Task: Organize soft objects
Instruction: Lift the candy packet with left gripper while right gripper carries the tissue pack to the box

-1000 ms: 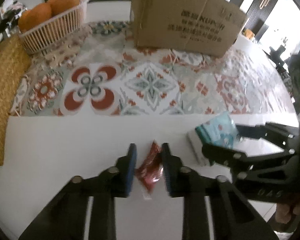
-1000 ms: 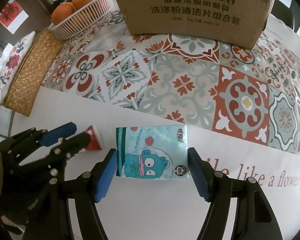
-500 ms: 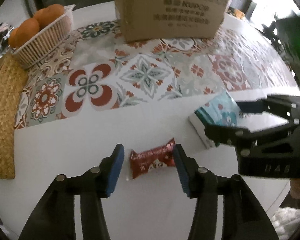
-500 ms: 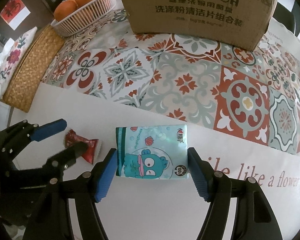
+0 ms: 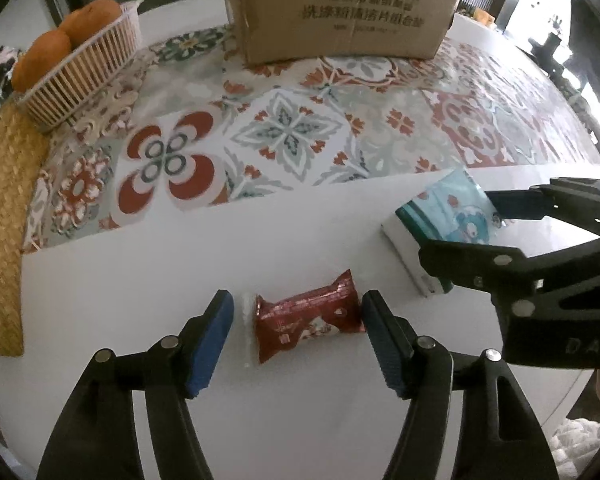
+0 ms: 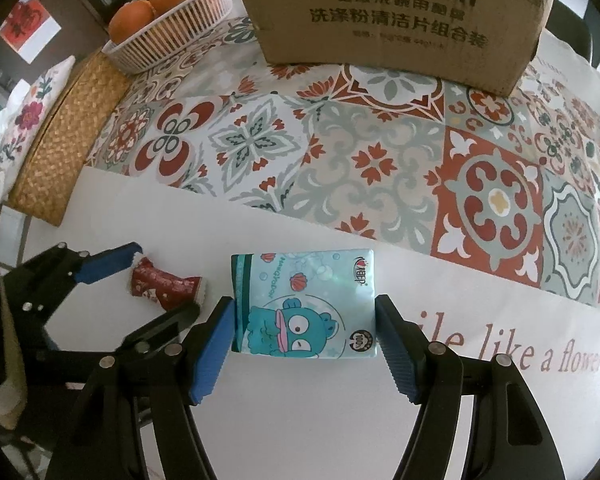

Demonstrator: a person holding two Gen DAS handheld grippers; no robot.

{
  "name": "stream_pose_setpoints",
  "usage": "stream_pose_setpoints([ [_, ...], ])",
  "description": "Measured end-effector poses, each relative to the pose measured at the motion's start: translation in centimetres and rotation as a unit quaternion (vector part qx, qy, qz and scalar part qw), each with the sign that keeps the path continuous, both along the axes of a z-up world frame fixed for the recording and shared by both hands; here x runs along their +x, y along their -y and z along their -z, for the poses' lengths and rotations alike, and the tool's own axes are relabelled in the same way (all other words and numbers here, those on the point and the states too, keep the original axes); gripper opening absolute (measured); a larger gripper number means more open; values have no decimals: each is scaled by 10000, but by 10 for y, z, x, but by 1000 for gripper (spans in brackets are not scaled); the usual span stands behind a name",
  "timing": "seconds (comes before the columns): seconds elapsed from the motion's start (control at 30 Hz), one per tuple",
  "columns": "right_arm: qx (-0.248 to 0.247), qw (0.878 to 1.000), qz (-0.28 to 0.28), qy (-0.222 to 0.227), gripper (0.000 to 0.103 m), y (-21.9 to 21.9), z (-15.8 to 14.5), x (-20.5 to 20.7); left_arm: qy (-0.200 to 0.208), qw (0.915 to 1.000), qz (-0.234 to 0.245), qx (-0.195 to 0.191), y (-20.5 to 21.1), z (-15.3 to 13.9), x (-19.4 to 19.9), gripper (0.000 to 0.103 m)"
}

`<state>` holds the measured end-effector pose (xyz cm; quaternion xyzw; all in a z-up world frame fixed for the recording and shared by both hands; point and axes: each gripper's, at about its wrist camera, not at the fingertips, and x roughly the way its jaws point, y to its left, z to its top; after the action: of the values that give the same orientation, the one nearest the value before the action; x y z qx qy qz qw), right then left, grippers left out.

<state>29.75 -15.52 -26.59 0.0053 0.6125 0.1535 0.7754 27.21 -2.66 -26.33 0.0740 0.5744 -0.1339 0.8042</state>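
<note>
A red snack packet (image 5: pixel 306 318) lies flat on the white table between the open jaws of my left gripper (image 5: pixel 296 320); neither pad touches it. It also shows in the right wrist view (image 6: pixel 166 286). A teal tissue pack (image 6: pixel 304 304) with a cartoon fish lies between the open jaws of my right gripper (image 6: pixel 305 328), whose blue pads stand close at its two sides. The pack shows at the right in the left wrist view (image 5: pixel 446 216). A brown cardboard box (image 6: pixel 392 16) stands at the back.
A white basket with oranges (image 5: pixel 80 68) stands at the back left, a woven straw mat (image 5: pixel 0 216) along the left edge. A patterned tile cloth (image 6: pixel 340 152) covers the table's middle. The right gripper (image 5: pixel 540 248) sits close beside the left one.
My left gripper opened and let go of the red packet, which now lies flat and crosswise on the table. My right gripper stayed open around the tissue pack.
</note>
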Motion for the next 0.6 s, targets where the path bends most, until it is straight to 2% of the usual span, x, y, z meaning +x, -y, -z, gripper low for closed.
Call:
stream_pose_setpoints([
  [0.07,-11,10000,-7,11,70,0,0,-1,83,10000,-13,-34,0,0,-2,51],
  [0.2,-21,10000,-8,18,70,0,0,-1,162,9998,-40,-116,-2,-1,-5,46],
  [0.33,-67,10000,-22,58,69,-1,-1,-2,90,9993,-172,-322,-8,-3,-4,43],
  [0.6,-2,10000,3,70,69,0,-3,-3,164,9987,-272,-405,-8,-9,-6,40],
])
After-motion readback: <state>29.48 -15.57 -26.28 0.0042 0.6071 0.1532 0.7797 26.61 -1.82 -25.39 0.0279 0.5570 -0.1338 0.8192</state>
